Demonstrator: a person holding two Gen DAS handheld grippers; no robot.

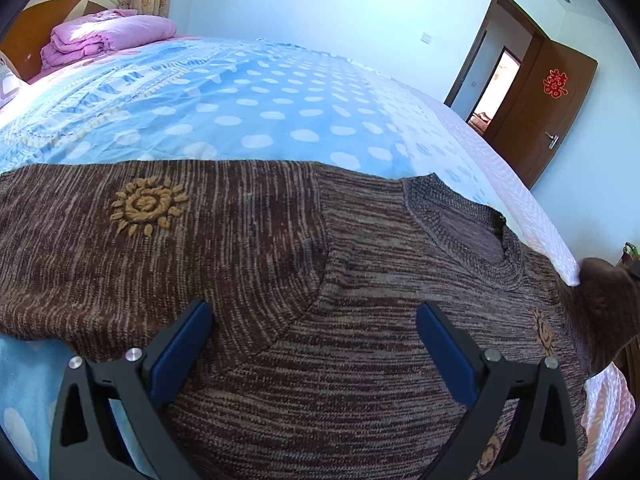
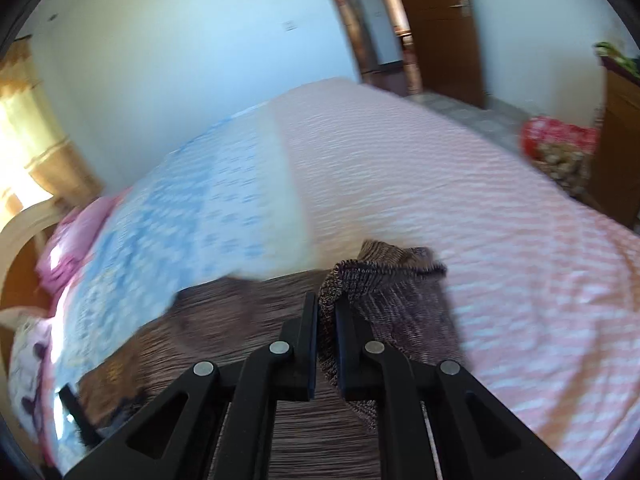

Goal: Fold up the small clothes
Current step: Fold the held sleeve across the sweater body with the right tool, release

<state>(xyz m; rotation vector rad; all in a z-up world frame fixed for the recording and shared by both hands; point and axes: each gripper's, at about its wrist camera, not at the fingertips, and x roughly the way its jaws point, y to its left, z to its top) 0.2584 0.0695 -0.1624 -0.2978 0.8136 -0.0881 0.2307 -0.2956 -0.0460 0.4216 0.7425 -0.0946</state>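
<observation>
bedroom, bed (image 1: 280, 92) with a blue dotted sheet and pink striped cover, pink quilt (image 1: 108, 34) at the headboard. brown knit sweater (image 1: 248, 240) lies mostly flat across the near edge of the bed, collar toward the right. left gripper (image 1: 314, 330) hovers over it with jaws spread wide, holding nothing. right gripper (image 2: 326, 320) is clamped on a bunched sleeve or edge (image 2: 384, 280), lifted off the bed; that view is blurred. judging by this, first fold just starting, body not folded yet, most work left.
</observation>
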